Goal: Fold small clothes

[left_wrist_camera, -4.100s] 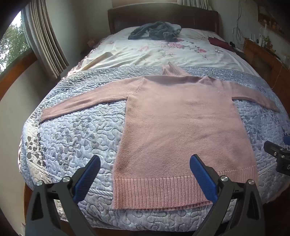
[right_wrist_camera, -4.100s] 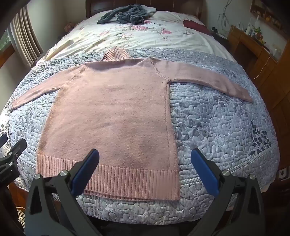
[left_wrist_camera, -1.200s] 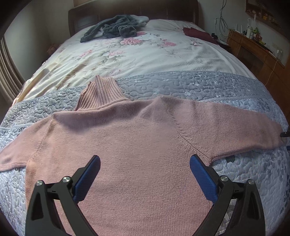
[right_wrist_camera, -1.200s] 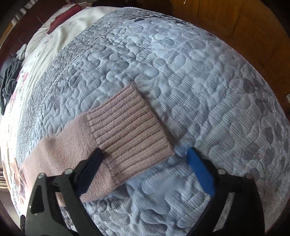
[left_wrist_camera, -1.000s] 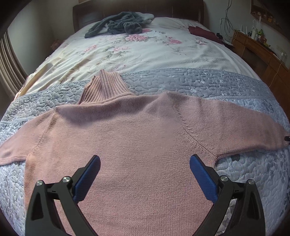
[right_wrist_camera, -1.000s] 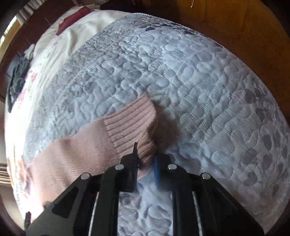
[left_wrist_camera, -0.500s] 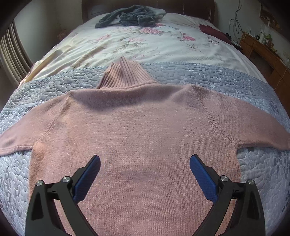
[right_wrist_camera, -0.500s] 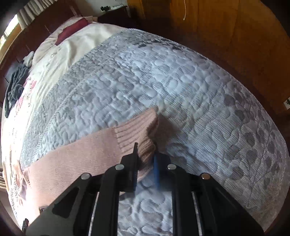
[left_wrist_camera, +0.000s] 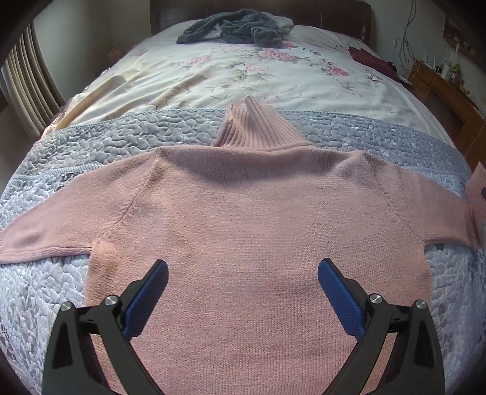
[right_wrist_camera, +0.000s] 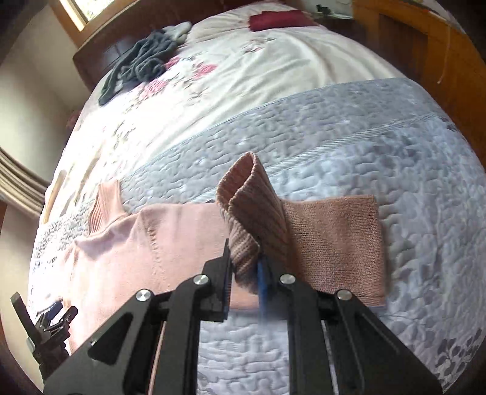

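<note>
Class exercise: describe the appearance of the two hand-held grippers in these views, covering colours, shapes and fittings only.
The left hand-held gripper has two black plastic arms with triangular cut-outs, silver round screw heads, and long blue textured pads on the inner faces of its fingers. The right hand-held gripper has the same black frame, cut-outs and silver screws; only a thin edge of one blue pad shows. No cables, markings or sleeves are visible.

Pink sweater is a soft, matt knit, fine-stitched across the body, its ribbed collar and ribbed cuff coarser. Beneath it, the grey quilt is stitched cloth, puffy and pebbled, with a faint sheen. The floral sheet looks smooth and matt. Left tool: black matt plastic, blue textured pads, shiny metal screws. Headboard is dark polished wood.
</note>
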Action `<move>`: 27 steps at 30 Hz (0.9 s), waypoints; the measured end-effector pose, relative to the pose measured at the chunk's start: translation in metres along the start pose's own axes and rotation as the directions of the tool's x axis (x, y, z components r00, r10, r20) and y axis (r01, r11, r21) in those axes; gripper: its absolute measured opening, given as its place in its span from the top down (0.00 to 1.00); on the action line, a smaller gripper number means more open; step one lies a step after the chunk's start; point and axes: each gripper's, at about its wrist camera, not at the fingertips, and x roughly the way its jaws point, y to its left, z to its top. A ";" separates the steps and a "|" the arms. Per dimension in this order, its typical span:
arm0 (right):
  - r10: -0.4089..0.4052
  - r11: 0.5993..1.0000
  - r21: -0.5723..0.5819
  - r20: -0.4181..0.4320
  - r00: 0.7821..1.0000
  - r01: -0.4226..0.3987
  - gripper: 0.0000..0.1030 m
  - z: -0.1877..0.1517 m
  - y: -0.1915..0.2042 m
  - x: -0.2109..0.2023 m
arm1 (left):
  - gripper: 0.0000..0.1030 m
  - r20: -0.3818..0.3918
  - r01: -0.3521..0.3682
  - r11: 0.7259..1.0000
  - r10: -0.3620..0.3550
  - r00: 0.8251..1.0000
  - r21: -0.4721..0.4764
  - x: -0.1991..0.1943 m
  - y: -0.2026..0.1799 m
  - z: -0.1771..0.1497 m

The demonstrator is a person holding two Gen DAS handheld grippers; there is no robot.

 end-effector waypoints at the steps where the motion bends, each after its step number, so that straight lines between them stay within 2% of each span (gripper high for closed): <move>1: 0.014 1.000 -0.017 -0.013 1.000 -0.014 0.88 -0.003 0.016 0.006 | 0.04 0.001 0.002 1.000 -0.002 1.000 0.001 0.000 0.003 0.000; 6: 0.090 0.992 -0.079 -0.073 0.993 -0.096 0.88 -0.021 0.082 0.037 | 0.04 -0.002 0.021 1.000 -0.021 1.000 -0.017 0.000 0.017 -0.002; 9: 0.096 0.989 -0.105 -0.109 0.989 -0.107 0.88 -0.030 0.111 0.058 | 0.04 -0.005 0.030 0.999 -0.030 1.000 -0.025 0.002 0.021 -0.004; 11: 0.102 0.988 -0.105 -0.140 0.985 -0.117 0.87 -0.036 0.123 0.071 | 0.04 -0.012 0.036 0.999 -0.036 0.999 -0.028 0.004 0.020 -0.005; 14: 0.105 0.985 -0.113 -0.205 0.973 -0.130 0.81 -0.041 0.129 0.089 | 0.04 -0.026 0.042 0.999 -0.043 0.999 -0.027 0.006 0.016 -0.007; 16: 0.133 0.977 -0.134 -0.216 0.967 -0.164 0.80 -0.046 0.129 0.084 | 0.04 -0.033 0.052 0.998 -0.052 0.998 -0.024 0.008 0.011 -0.007; 18: 0.144 0.969 -0.172 -0.198 0.970 -0.179 0.79 -0.047 0.123 0.069 | 0.04 -0.041 0.071 0.997 -0.072 0.997 -0.021 0.009 0.002 -0.006; 20: 0.159 0.967 -0.174 -0.166 0.973 -0.187 0.71 -0.047 0.108 0.050 | 0.04 -0.056 0.102 0.995 -0.103 0.993 -0.021 0.012 -0.012 -0.003; 23: 0.129 0.979 -0.139 -0.130 0.983 -0.147 0.71 -0.047 0.071 0.029 | 0.05 -0.091 0.172 0.985 -0.173 0.981 -0.020 0.019 -0.043 0.001; 26: 0.084 0.991 -0.092 -0.110 0.990 -0.094 0.71 -0.054 0.022 0.015 | 0.06 -0.138 0.264 0.964 -0.267 0.954 -0.038 0.031 -0.080 0.008; 27: 0.082 0.994 -0.070 -0.109 0.991 -0.090 0.71 -0.057 0.006 0.011 | 0.11 -0.160 0.296 0.954 -0.299 0.941 -0.047 0.037 -0.092 0.010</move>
